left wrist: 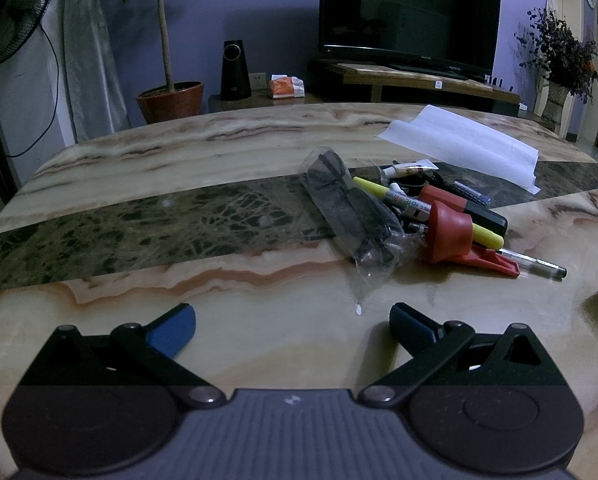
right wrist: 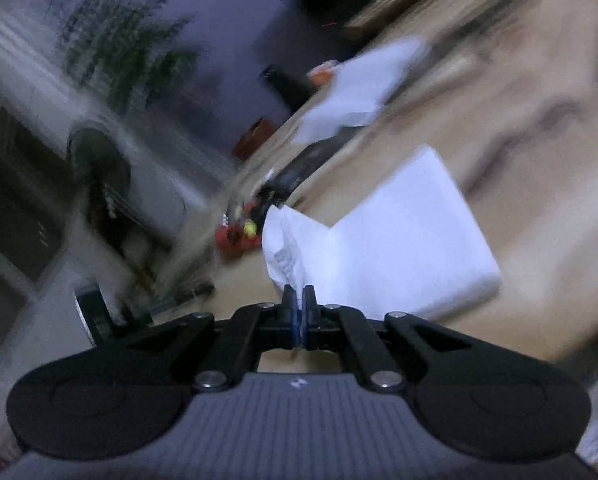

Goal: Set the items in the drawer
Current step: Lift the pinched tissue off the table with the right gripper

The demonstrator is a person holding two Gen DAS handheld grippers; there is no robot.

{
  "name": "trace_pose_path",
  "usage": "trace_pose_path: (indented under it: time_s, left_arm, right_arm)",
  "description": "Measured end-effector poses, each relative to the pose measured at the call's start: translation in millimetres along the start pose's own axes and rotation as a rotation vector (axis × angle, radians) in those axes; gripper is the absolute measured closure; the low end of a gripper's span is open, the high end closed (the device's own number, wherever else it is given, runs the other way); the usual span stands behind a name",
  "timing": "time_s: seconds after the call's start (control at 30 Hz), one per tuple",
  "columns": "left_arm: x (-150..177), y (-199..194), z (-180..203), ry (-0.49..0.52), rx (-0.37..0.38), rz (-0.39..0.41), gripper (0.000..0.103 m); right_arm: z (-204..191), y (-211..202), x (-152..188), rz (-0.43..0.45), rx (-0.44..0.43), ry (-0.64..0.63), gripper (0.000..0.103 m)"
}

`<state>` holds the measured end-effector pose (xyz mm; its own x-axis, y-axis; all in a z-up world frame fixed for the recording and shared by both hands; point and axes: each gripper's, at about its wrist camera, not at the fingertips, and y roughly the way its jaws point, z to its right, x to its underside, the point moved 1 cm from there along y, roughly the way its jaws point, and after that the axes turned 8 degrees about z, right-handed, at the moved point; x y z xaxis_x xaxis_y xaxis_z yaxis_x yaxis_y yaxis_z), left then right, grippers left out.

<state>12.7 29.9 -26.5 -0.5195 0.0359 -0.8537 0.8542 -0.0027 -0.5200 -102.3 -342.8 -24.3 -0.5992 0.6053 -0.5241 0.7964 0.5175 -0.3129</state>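
Pen pile (left wrist: 439, 216) on marble table (left wrist: 179, 168) w/ left tool (left wrist: 293, 322) spread; right tool (right wrist: 299, 300) pinches tissue (right wrist: 287, 248).

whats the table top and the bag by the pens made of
Table top: looks like polished stone, marble or onyx, going by the wavy veins, dark inlaid band and sheen. Bag: thin clear plastic film, crinkled, with dark contents showing through.

Veined beige-green marble table (left wrist: 179, 184); red cup (left wrist: 449, 236); yellow highlighter (left wrist: 373, 187).

Dim bluish light, fisheye-bent edges (right view motion-smeared).
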Motion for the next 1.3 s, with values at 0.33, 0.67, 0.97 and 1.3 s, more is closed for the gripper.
trace_pose_path:
  time_s: [0.33,0.67,0.97,1.3]
  left_arm:
    - [-0.1,0.1,-0.1,0.0,0.0,0.0,0.0]
    - [0.0,-0.1,-0.1,0.0,0.0,0.0,0.0]
    - [0.0,-0.2,-0.1,0.0,0.0,0.0,0.0]
    - [0.0,-0.2,0.0,0.0,0.0,0.0,0.0]
  right_arm:
    - [29.5,-9.4,9.3,0.011,-0.164,0.466,0.1]
    - [58.6,-41.3,4.7,0.174,0.108,0.451,0.1]
    - [35.8,-41.6,1.7,0.165,0.192,0.171,0.102]
    - [-20.2,-16.2,12.8,0.117,0.393,-0.538,0.101]
